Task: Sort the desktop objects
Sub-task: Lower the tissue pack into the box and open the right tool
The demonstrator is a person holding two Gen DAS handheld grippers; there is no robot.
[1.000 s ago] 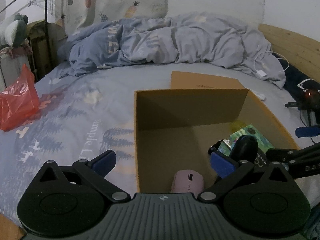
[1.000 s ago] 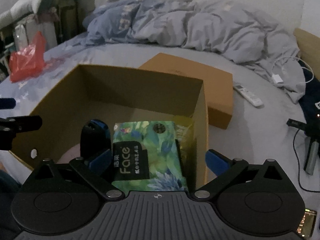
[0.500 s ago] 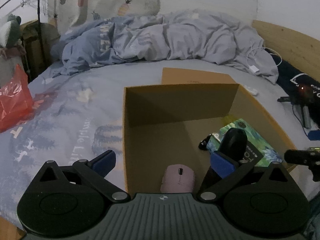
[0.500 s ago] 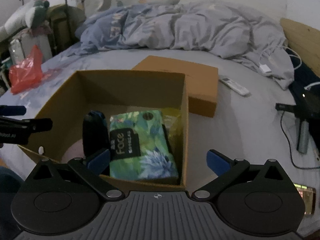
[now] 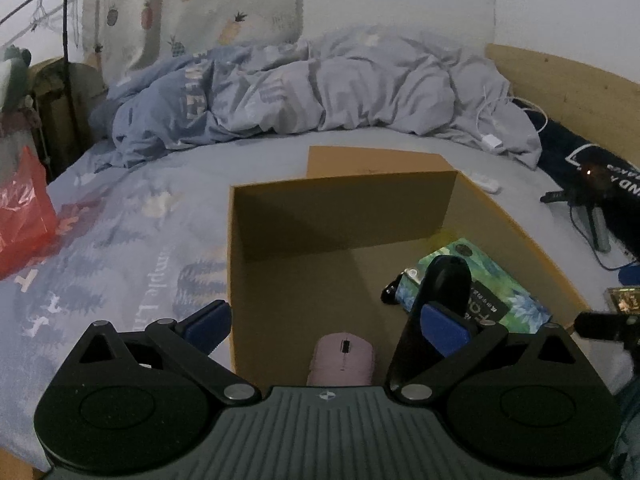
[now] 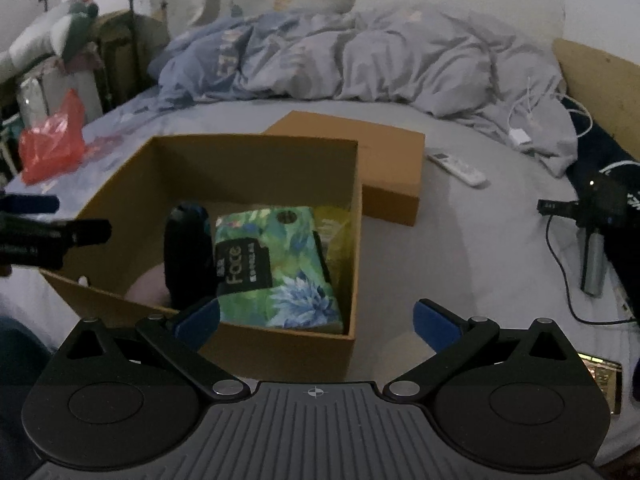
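An open cardboard box (image 5: 344, 216) (image 6: 256, 148) stands on the bed. Inside lie a green floral tissue pack (image 5: 500, 284) (image 6: 280, 264), a pink mouse (image 5: 342, 360), a black upright object (image 5: 444, 280) (image 6: 188, 256) and something yellow (image 6: 336, 228). My left gripper (image 5: 324, 322) is open and empty, above the box's near left edge. My right gripper (image 6: 316, 318) is open and empty, above the box's near right corner. The left gripper's fingers (image 6: 52, 234) show at the left of the right wrist view.
The box lid (image 6: 384, 160) lies behind the box. A white remote (image 6: 456, 168), a charger with cable (image 6: 520, 136), a black tripod device (image 6: 592, 220), a red plastic bag (image 5: 20, 220) and a crumpled duvet (image 5: 320, 92) lie on the bed. A wooden headboard (image 5: 568, 92) runs along the right.
Both grippers have pulled back and up from the box. The tissue pack, between the right fingers a second ago, now lies in the box.
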